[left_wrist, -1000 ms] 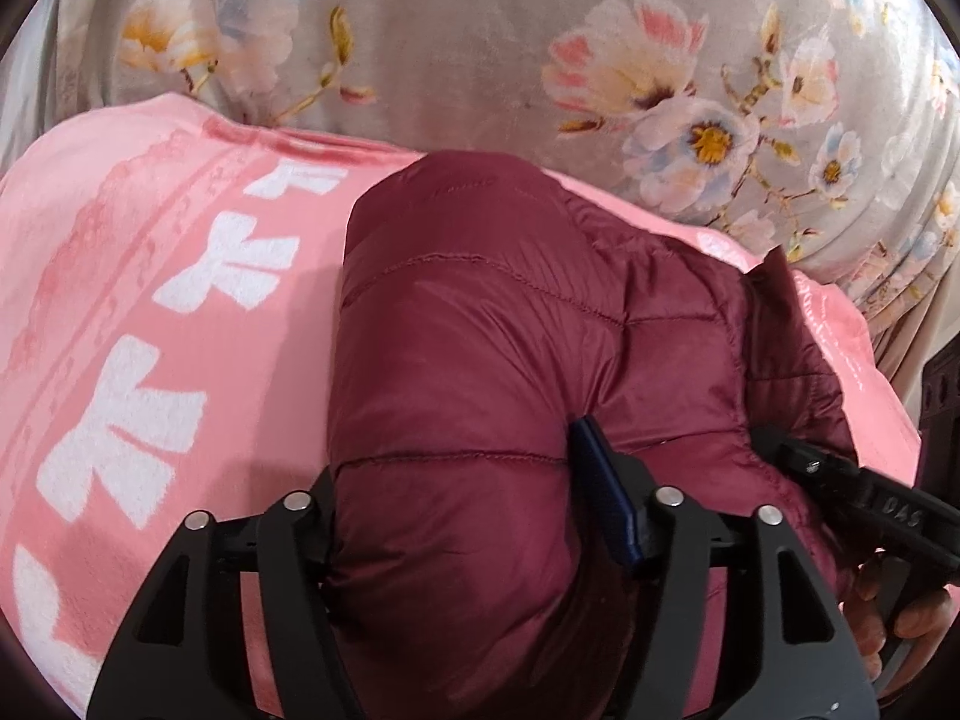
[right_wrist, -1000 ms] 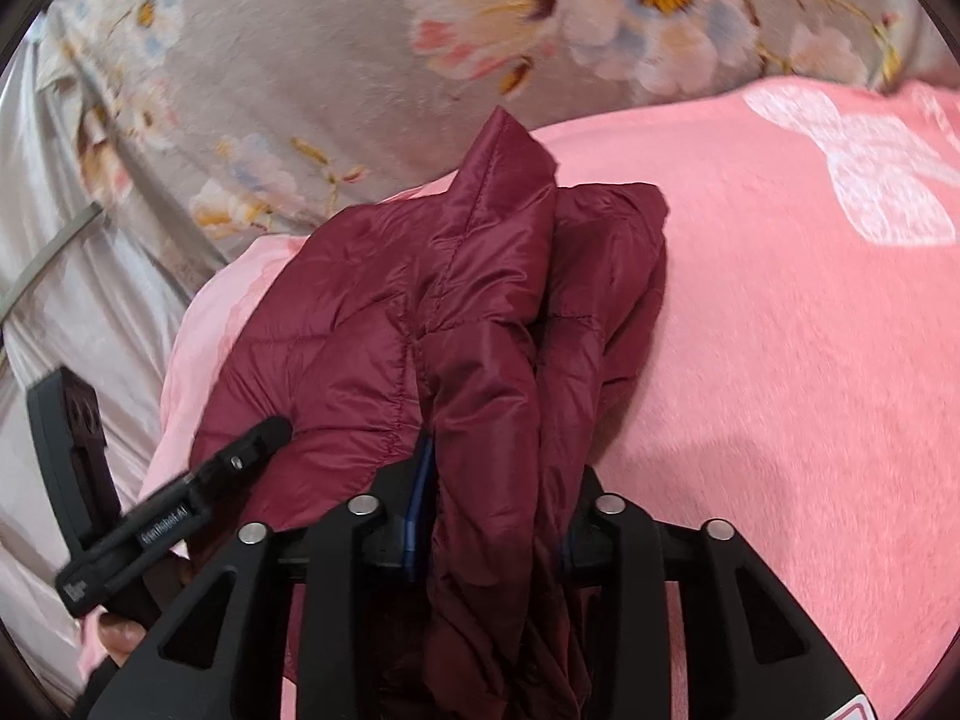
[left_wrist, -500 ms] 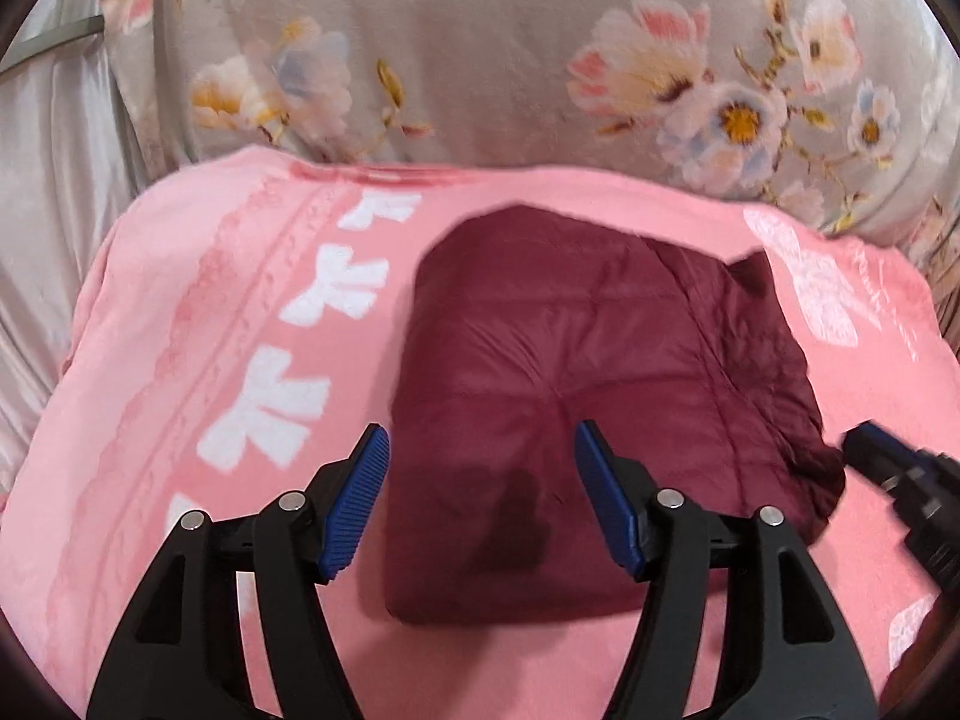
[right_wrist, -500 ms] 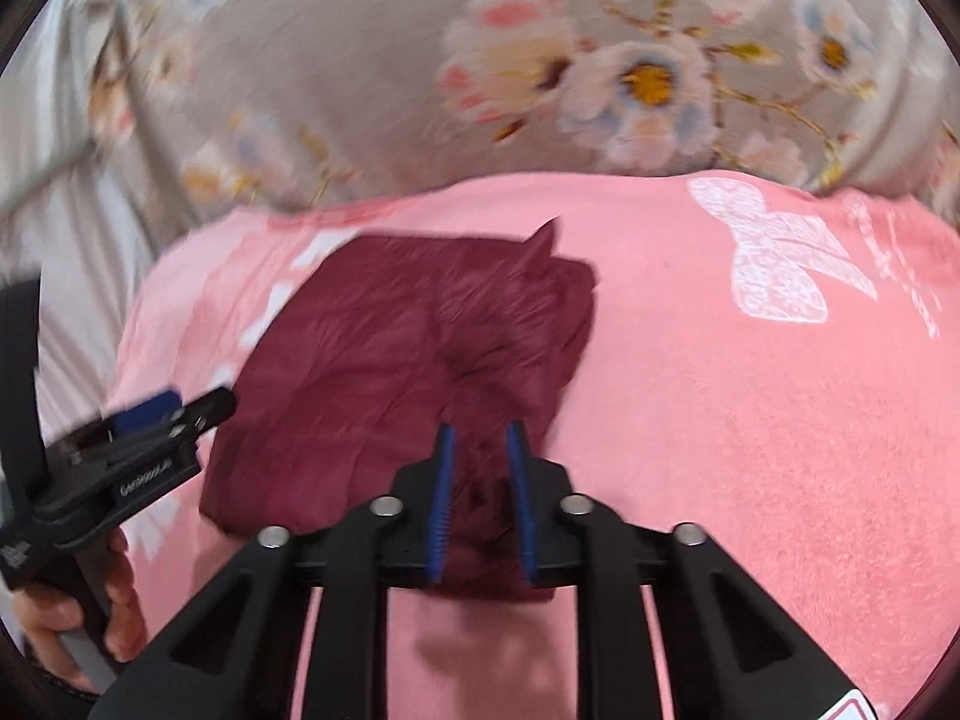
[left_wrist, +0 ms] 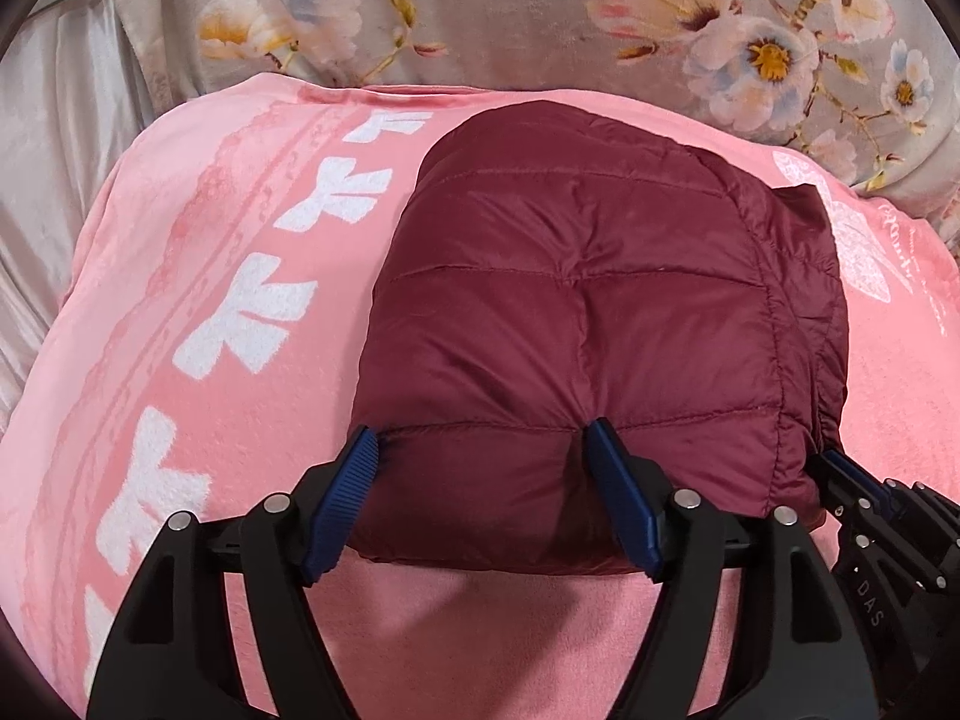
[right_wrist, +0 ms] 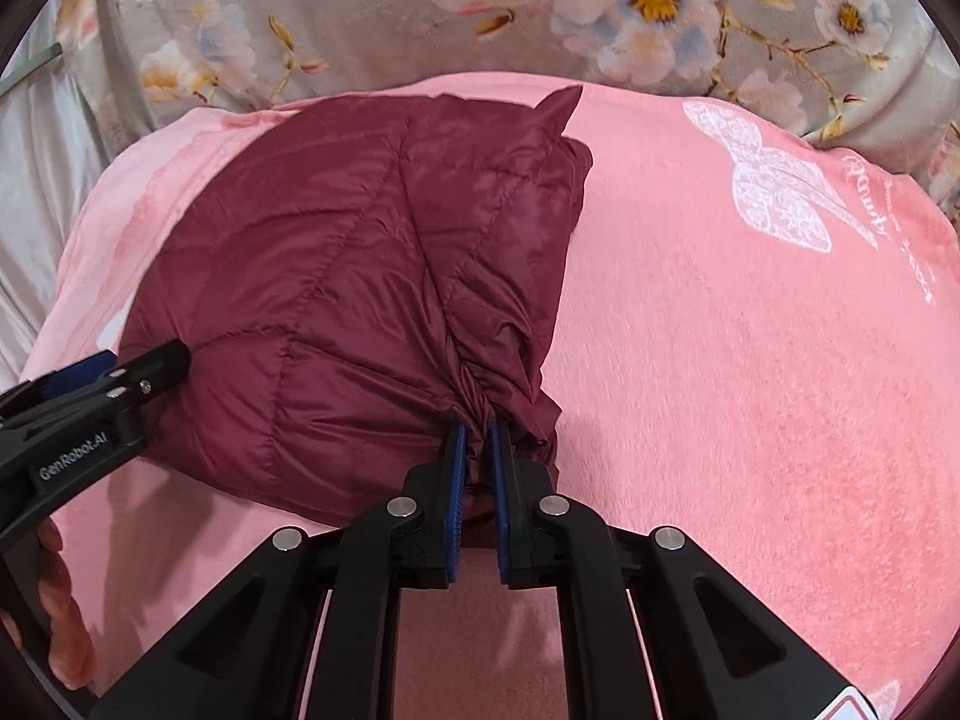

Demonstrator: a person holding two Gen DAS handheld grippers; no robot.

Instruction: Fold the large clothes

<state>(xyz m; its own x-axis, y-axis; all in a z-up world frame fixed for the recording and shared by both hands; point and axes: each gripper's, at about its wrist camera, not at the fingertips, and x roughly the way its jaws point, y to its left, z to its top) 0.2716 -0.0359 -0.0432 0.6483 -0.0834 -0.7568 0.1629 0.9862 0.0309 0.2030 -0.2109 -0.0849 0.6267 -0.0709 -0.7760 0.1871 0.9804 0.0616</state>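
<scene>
**Folded jacket on the pink blanket, one corner pinched**

Where the floral sheet filled the back of both views, grey with pale pink and blue blossoms, a pink blanket lay spread in front of it. The blanket carried a row of white bow shapes along its left side and a white lace butterfly with script lettering toward its right. On the blanket sat the jacket, a maroon quilted one, folded into a rounded, puffy block with stitched seams across its top. Its looser layers bunched along the right edge, and a small pointed flap stood up at the far right corner.

The left gripper was at the near left part of the jacket with its jaws spread wide. The jacket's near edge bulged between the two blue pads, which lay against the fabric without visibly squeezing it. The right gripper was at the near right corner, its jaws drawn almost together on a gathered, wrinkled bunch of the jacket's fabric. From the right wrist view the left gripper's black body showed at the left edge, just beside the jacket, with a bit of the person's hand below it.
</scene>
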